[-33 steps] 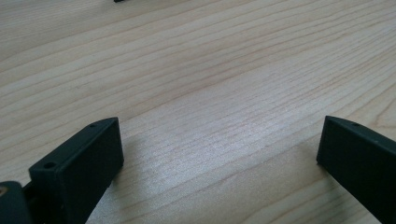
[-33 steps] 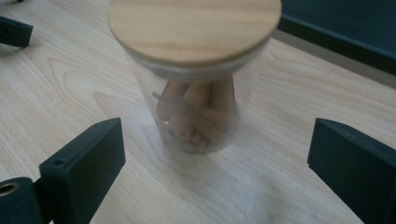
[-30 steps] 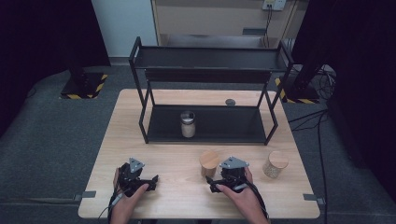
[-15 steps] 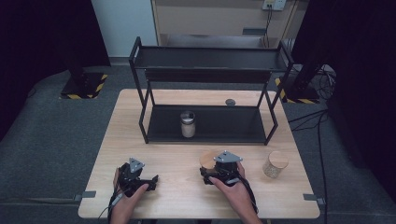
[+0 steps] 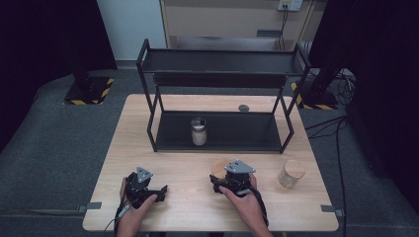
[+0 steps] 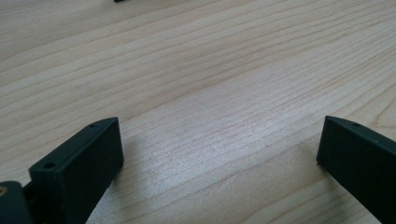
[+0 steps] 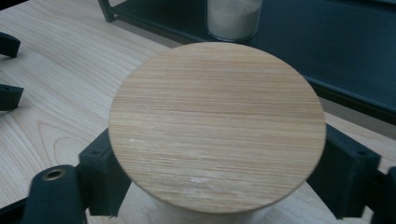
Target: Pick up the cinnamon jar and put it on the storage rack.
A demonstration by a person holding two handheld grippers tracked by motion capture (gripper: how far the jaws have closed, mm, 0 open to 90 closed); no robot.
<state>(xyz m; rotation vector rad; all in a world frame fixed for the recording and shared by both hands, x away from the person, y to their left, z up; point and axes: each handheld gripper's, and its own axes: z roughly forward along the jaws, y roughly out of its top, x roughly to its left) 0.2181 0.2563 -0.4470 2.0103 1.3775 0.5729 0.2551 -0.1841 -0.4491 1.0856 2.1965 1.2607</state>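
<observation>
While the high view looks down on the bench, the right gripper sits at a jar with a round wooden lid, and this jar is between its fingers. Its fingers have just been closing around the jar. The left gripper rests on the bench well apart from the jar, with bare wood ahead of its fingers. A black rack stands beyond both grippers, with a glass jar on its lower shelf, and a second wooden-lid jar stands to the right of the right fingers.

Seen from the left gripper view, the fingers are wide apart over bare wood.

Seen from the right gripper view, the fingers stand at both sides of the jar under its lid, close against it; whether they already press I cannot tell.
</observation>
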